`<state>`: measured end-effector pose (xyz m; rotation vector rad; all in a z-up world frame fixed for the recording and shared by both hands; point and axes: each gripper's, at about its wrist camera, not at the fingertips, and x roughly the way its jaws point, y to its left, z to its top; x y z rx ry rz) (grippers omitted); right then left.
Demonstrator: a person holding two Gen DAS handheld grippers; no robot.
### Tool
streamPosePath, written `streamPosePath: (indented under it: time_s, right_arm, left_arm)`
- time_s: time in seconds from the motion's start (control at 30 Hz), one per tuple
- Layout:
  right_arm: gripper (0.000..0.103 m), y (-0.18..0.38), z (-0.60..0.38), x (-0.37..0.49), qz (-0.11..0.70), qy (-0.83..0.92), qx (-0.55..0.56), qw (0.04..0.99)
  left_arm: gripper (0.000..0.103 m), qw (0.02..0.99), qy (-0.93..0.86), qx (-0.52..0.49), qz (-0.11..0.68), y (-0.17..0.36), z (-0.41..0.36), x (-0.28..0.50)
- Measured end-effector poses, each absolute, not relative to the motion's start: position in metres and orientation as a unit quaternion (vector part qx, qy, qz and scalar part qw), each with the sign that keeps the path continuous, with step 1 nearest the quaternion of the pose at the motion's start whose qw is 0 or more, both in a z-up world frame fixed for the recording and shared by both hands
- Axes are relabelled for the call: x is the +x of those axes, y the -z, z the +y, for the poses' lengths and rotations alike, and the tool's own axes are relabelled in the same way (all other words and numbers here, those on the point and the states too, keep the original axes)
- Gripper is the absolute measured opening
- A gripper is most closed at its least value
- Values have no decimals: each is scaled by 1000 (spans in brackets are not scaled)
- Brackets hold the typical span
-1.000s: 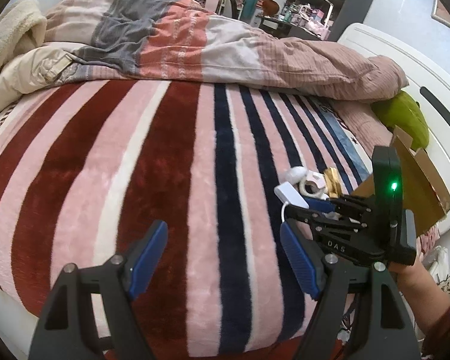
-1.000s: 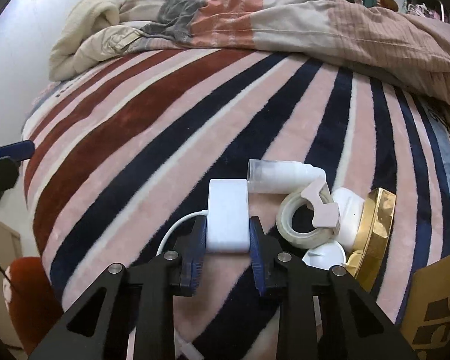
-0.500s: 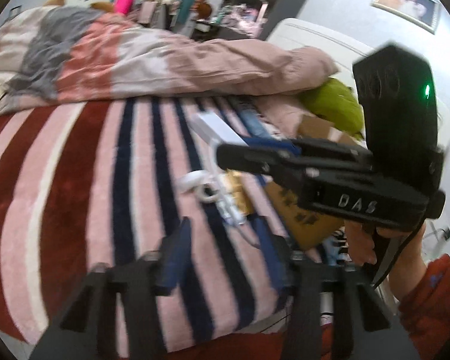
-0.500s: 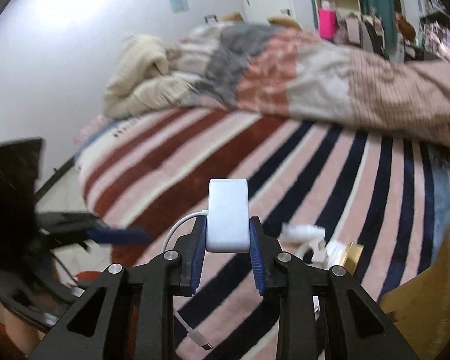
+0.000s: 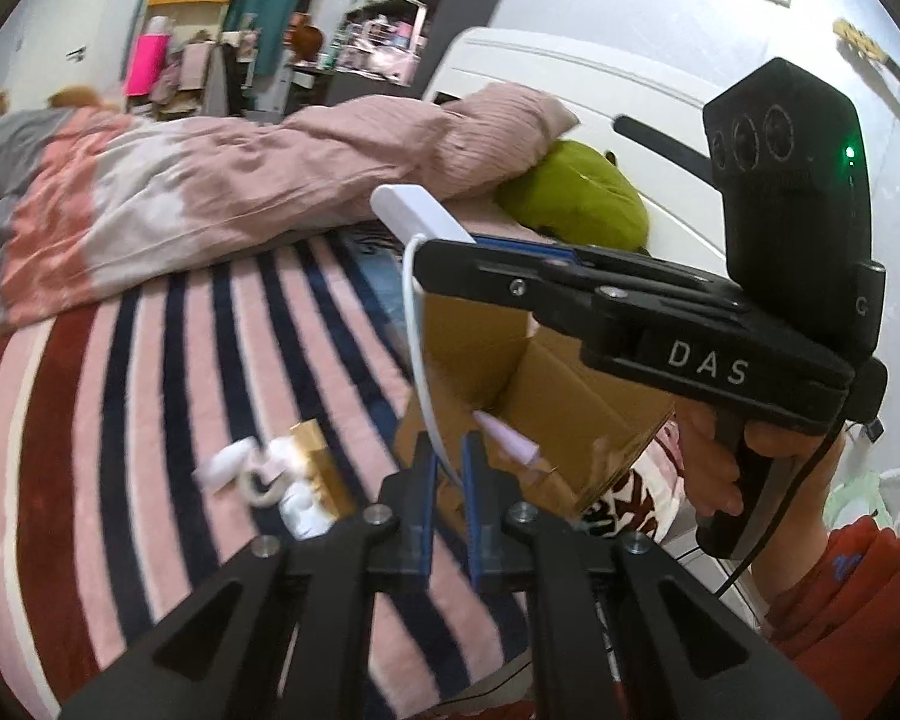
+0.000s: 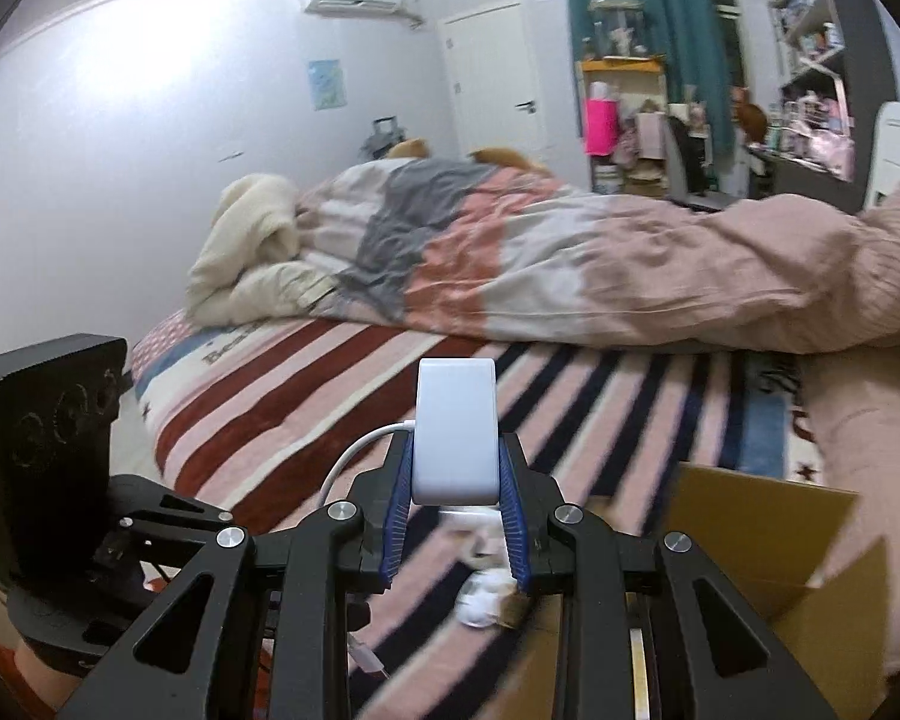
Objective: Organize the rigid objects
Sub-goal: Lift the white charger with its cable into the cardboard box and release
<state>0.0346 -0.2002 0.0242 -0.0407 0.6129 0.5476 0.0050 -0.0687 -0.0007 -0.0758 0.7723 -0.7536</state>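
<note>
The right gripper (image 6: 455,516) is clamped on a white charger block (image 6: 456,429), gripping its two flat sides near the lower end, and holds it up in the air above the striped bed cover (image 6: 306,396), beside the open cardboard box (image 5: 546,396). The block looks small, light and stiff, with a smooth, probably slippery shell, so a squeeze across the flat sides seems the safest hold; its thin white cable (image 5: 417,348) is soft and hangs loose, and may snag on the box edge. The left gripper (image 5: 447,480) has its jaws drawn nearly together around that hanging cable, though I cannot tell whether it pinches it. A second ago the block lay on the cover next to the small pile (image 5: 282,474) of white and gold things, with the left jaws wide apart; now it is lifted clear and carried toward the box.
</note>
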Motion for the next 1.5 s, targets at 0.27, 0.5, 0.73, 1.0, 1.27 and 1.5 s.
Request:
streamPosePath:
  time_s: [0.27,0.5,0.73,1.0,1.27,1.5]
  right_arm:
    - [23,-22,-276,43,325,-190,-13,926]
    - [23,10,-306,48,382,-146,-47,911]
    - [23,28,-316,47,409,-129,-75,900]
    - [31,31,-308,41,423,-140,-92,891]
    - [70,21,-294,36,413,-147,-87,895]
    - [97,-2,-259,30,379,-158,-94,907]
  left_arm:
    - [6,829,398,5,392,-2,-142,30]
    - [6,800,410,34,435,18,-179,43]
    - [6,799,403,51,444,23,-187,44]
    - [47,817,378,52,432,20,-174,41]
    - [60,853,340,18,396,-3,-118,33]
    - [62,885,272,-8,377,-6,-46,20]
